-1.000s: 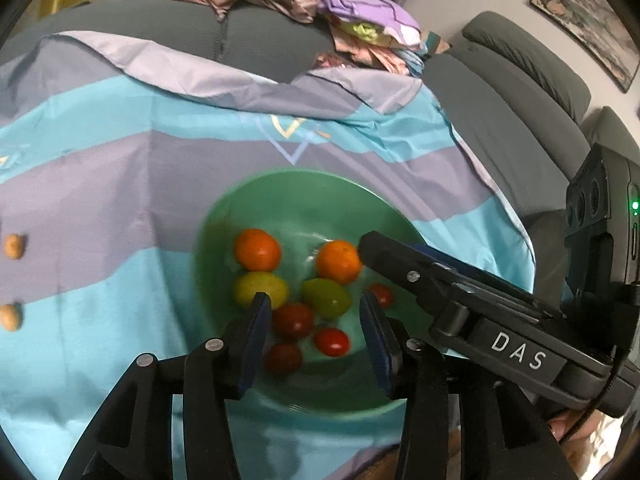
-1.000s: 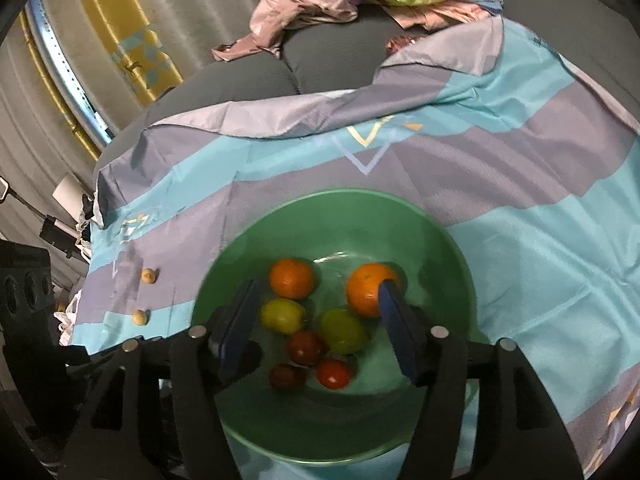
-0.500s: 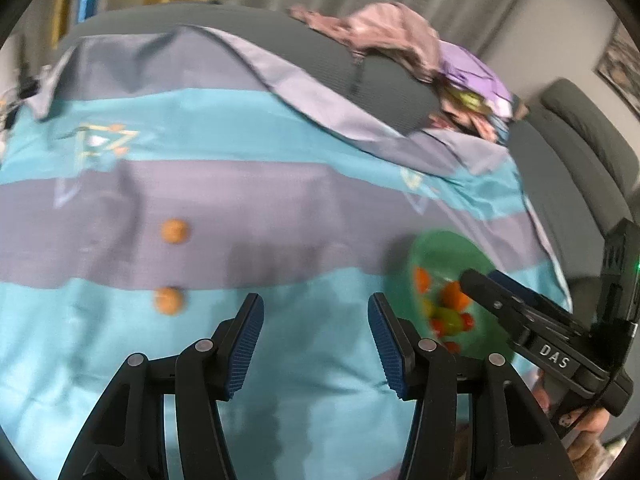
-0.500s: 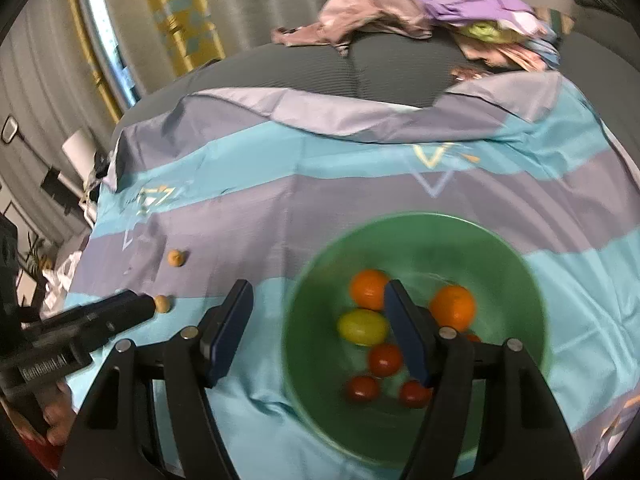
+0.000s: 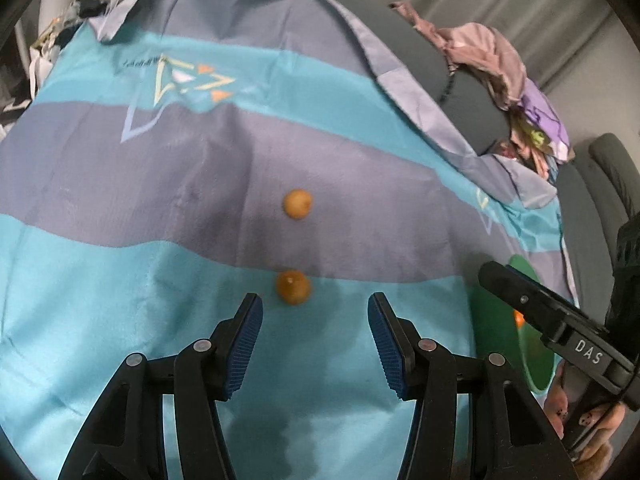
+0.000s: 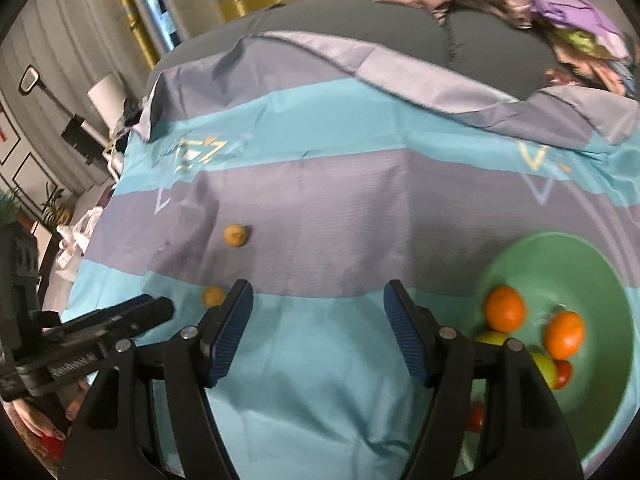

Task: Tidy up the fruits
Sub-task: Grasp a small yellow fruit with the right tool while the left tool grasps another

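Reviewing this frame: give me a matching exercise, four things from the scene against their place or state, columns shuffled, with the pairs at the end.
Column 1
1. left gripper
2. oranges
3. nearer small tan fruit
4. pile of clothes

Column 2
A. in the green bowl
B. open, nothing between its fingers
C. on the grey cushion behind the striped cloth
D. on the cloth just ahead of the left gripper

Pairs: 1-B, 2-A, 3-D, 4-C
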`<state>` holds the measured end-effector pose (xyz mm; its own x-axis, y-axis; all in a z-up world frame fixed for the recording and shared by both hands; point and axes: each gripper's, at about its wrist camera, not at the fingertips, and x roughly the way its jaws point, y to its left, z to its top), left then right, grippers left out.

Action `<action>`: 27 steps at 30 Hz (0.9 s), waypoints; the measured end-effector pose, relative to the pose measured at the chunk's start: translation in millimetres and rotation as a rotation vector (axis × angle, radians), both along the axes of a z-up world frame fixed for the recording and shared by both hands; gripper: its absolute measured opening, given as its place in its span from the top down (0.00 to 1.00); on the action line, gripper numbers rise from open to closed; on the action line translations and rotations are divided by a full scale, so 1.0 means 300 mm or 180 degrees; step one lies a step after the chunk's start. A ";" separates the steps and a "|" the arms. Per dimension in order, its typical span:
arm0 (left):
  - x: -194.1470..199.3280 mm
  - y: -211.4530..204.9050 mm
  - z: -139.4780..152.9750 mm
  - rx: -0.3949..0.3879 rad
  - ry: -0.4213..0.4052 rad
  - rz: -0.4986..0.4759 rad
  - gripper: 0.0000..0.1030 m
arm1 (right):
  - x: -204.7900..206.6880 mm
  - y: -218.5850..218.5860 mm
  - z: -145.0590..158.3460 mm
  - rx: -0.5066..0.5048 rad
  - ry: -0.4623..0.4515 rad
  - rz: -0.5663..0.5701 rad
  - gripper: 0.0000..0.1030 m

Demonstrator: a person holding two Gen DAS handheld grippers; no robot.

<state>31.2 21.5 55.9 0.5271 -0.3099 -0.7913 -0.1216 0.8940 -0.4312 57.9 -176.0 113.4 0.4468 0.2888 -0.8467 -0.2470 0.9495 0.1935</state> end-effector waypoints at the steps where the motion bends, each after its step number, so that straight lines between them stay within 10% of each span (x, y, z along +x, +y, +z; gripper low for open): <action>1: 0.005 0.004 -0.010 -0.0044 0.0005 0.0014 0.48 | 0.015 0.019 -0.012 0.0038 0.0045 0.0029 0.34; 11: 0.037 0.016 -0.095 -0.0091 0.0089 0.0064 0.48 | 0.168 0.255 -0.132 0.0368 0.0541 0.0490 0.47; 27: 0.073 0.025 -0.179 -0.0180 0.0255 0.0142 0.64 | 0.305 0.420 -0.293 0.0055 0.0773 0.0558 0.67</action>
<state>53.2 29.2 2.3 0.4771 -0.3329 -0.8134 -0.1969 0.8615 -0.4681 149.3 -50.0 25.4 0.1740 0.3588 -0.9171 -0.3514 0.8926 0.2826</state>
